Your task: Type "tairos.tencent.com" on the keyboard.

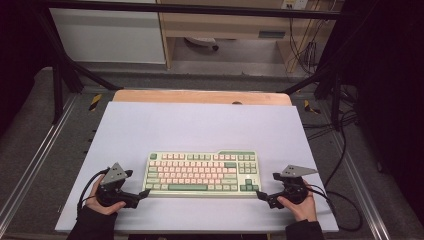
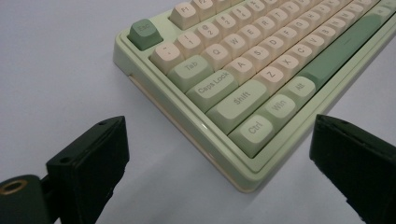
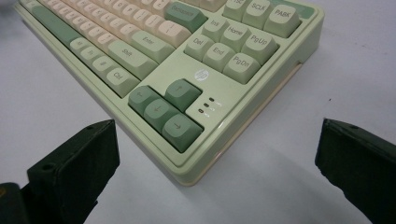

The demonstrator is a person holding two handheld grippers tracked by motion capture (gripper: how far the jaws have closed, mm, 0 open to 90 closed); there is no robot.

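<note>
A pale green keyboard [image 1: 202,174] with cream and dark green keys lies flat on the white table top, near its front edge. My left gripper [image 1: 145,193] is at the keyboard's front left corner [image 2: 247,179], its jaws wide apart on either side of that corner and touching nothing. At the front right corner [image 3: 189,175] my right gripper [image 1: 260,195] is open the same way, the corner between its jaws with clear gaps on both sides. Each gripper is held low by a hand and points inward at the keyboard.
The white table top [image 1: 200,125] reaches well beyond the keyboard, with a wooden strip [image 1: 200,96] along its far edge. Black frame posts [image 1: 57,80] stand at the far corners, and cables [image 1: 345,150] trail on the grey floor to the right.
</note>
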